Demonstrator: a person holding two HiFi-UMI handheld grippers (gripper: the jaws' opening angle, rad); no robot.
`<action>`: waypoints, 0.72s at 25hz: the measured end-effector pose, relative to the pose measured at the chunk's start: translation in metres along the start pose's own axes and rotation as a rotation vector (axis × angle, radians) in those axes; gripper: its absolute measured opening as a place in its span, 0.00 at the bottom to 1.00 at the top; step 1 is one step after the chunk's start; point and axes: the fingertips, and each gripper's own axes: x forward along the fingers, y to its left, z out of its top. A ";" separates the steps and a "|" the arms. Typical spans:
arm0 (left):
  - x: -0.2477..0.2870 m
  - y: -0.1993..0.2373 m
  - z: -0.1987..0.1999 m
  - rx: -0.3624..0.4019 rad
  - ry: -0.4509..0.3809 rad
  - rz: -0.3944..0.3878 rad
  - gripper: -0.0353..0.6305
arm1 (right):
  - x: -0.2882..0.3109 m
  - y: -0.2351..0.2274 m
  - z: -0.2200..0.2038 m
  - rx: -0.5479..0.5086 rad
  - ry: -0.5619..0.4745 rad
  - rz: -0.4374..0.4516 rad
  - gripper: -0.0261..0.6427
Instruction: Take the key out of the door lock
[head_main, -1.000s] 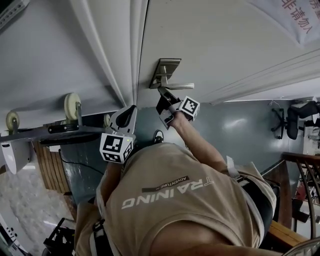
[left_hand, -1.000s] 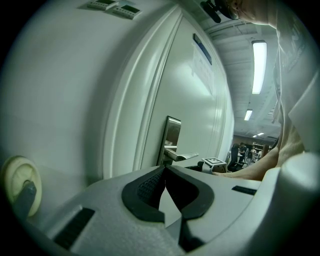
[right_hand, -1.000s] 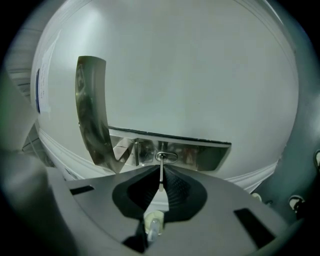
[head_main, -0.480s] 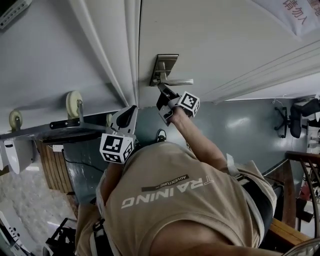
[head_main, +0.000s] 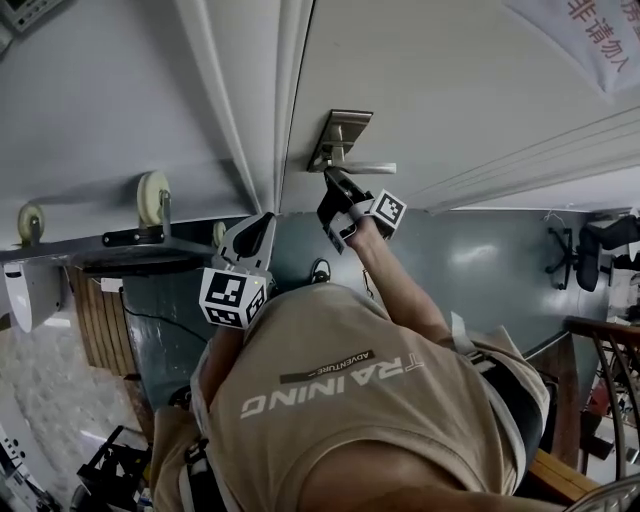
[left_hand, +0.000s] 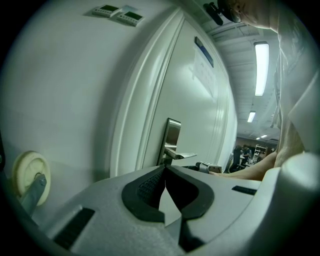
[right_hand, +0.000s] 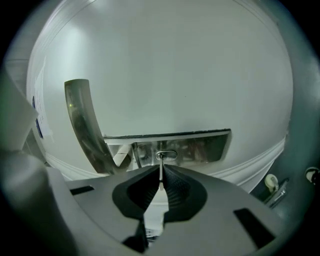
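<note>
Far left in the head view, a cream wheel (head_main: 152, 196) on a dark bracket stands out from the grey wall (head_main: 90, 100), and the left gripper view shows it low at its left edge (left_hand: 30, 172).

Next comes the left gripper (head_main: 262, 222), held low and off to the left of the door's edge, its marker cube near the person's tan shirt (head_main: 340, 400). In its own view the left gripper (left_hand: 165, 169) has its dark pads brought together at the tips, with nothing between them and only a narrow wedge of gap behind. It touches nothing and points toward the door (left_hand: 200, 110).

To the right of it, the metal lock plate (head_main: 340, 140) sits on the pale door (head_main: 450, 80), with the lever handle (head_main: 366, 168) jutting to the right.

The right gripper (head_main: 330, 180) is raised to the plate just under the handle. In its own view the right gripper (right_hand: 160, 174) is pressed closed on the key (right_hand: 160, 167), which shows edge-on as a thin bright strip pinched between the ribbed pads. The key's far end sits in the keyhole (right_hand: 166, 155) of the lock plate (right_hand: 200, 145), so it is not yet out. The curved handle (right_hand: 85, 125) rises at the left of that view
</note>
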 end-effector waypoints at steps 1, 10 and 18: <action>-0.001 0.002 0.000 -0.001 0.001 0.003 0.06 | 0.000 0.000 0.000 0.016 -0.006 0.010 0.07; 0.005 0.006 0.002 0.001 0.003 -0.012 0.06 | -0.001 0.001 0.000 -0.049 -0.016 0.000 0.07; 0.006 0.008 0.001 0.003 0.013 -0.011 0.06 | -0.001 -0.001 0.000 0.012 -0.007 -0.014 0.07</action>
